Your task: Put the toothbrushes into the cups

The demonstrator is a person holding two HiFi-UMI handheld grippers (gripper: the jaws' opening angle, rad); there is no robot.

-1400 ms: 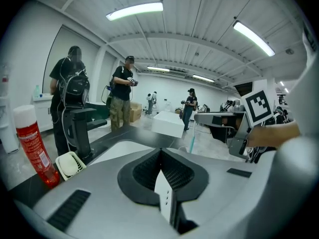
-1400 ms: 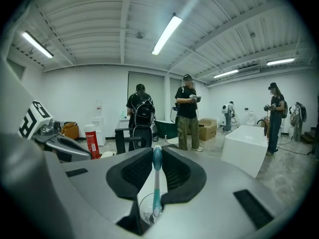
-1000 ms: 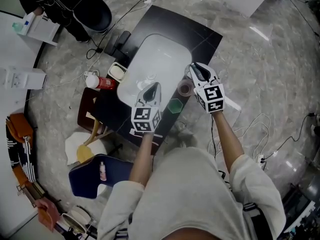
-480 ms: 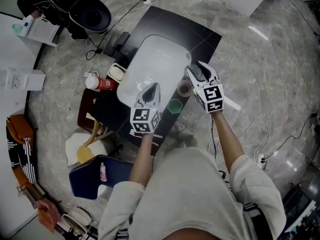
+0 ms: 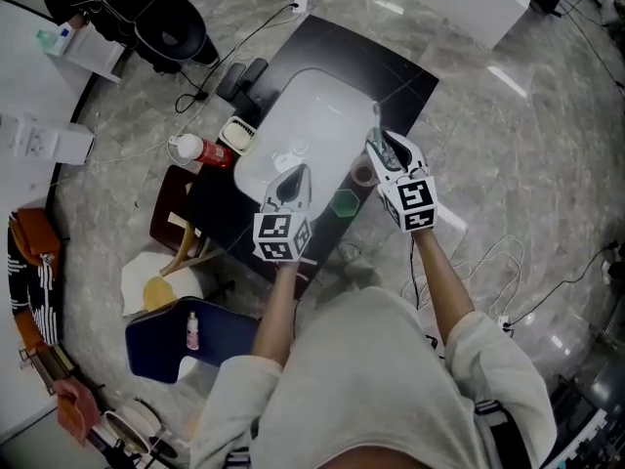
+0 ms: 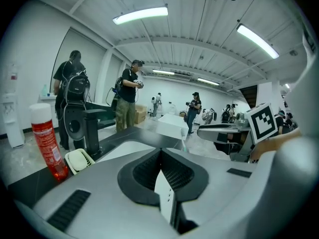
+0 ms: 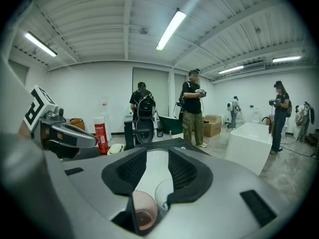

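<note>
Over the table [image 5: 395, 66], one brush [image 5: 377, 120] seems already in a cup [image 5: 363, 174] beneath my right gripper [image 5: 383, 143], whose empty jaws have just been closing a little. My left gripper [image 5: 297, 170] clamps the second brush [image 6: 163, 193], not yet delivered.

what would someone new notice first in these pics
Two marker-cubed grippers hover over the white tray on the black table. The left gripper is clamped on a white handle, while the right gripper, whose jaws have just been closing a little, stands open and empty above a pinkish cup. A red can stands upright to the left gripper's left.
</note>
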